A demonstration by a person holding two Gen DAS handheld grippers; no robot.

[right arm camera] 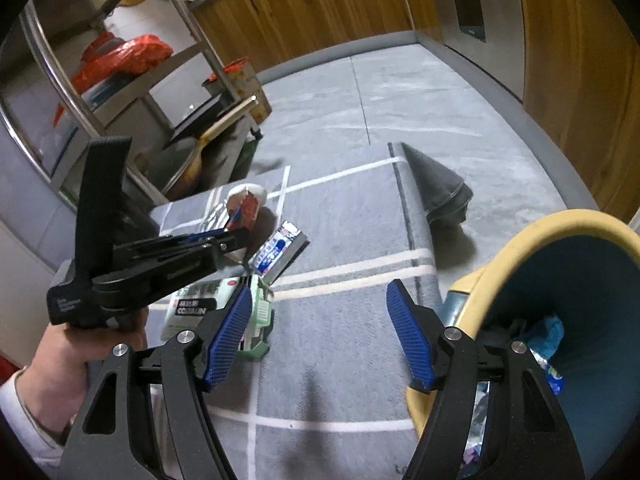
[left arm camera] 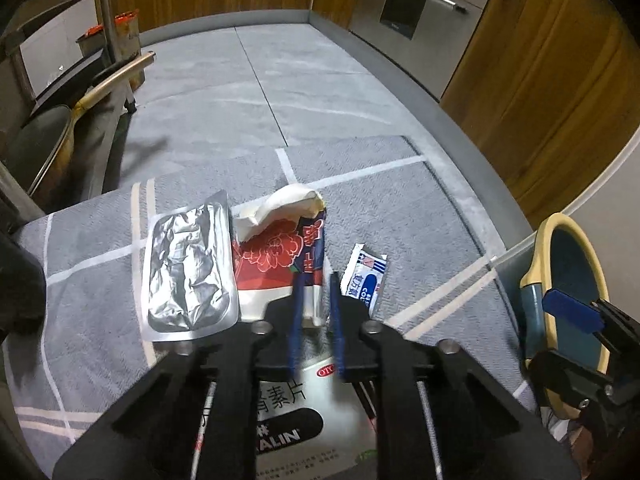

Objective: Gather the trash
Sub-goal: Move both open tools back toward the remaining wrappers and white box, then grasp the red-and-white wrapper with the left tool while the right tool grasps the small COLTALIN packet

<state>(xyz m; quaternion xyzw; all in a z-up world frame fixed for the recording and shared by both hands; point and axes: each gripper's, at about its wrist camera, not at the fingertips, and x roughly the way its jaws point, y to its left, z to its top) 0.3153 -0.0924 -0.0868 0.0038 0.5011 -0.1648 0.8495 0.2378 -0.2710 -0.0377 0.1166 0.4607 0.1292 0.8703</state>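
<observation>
Trash lies on a grey rug (left arm camera: 360, 208): a silver foil pouch (left arm camera: 188, 276), a red and white flowered paper bag (left arm camera: 280, 252), a small blue and white sachet (left arm camera: 366, 280) and a white medicine box (left arm camera: 296, 412). My left gripper (left arm camera: 316, 288) has its blue fingers close together around the lower right edge of the flowered bag. It also shows in the right wrist view (right arm camera: 236, 216), holding the bag (right arm camera: 248, 204) lifted. My right gripper (right arm camera: 320, 328) is open and empty above the rug, just left of a tipped yellow-rimmed blue bin (right arm camera: 568, 280) that holds several wrappers.
A steel rack (right arm camera: 120, 92) with a pan and red bags stands at the left. Wooden cabinets (left arm camera: 540, 80) and a steel oven door run along the back and right. A folded rug corner (right arm camera: 436, 184) sticks up. A green and white box (right arm camera: 260, 316) lies by my right gripper.
</observation>
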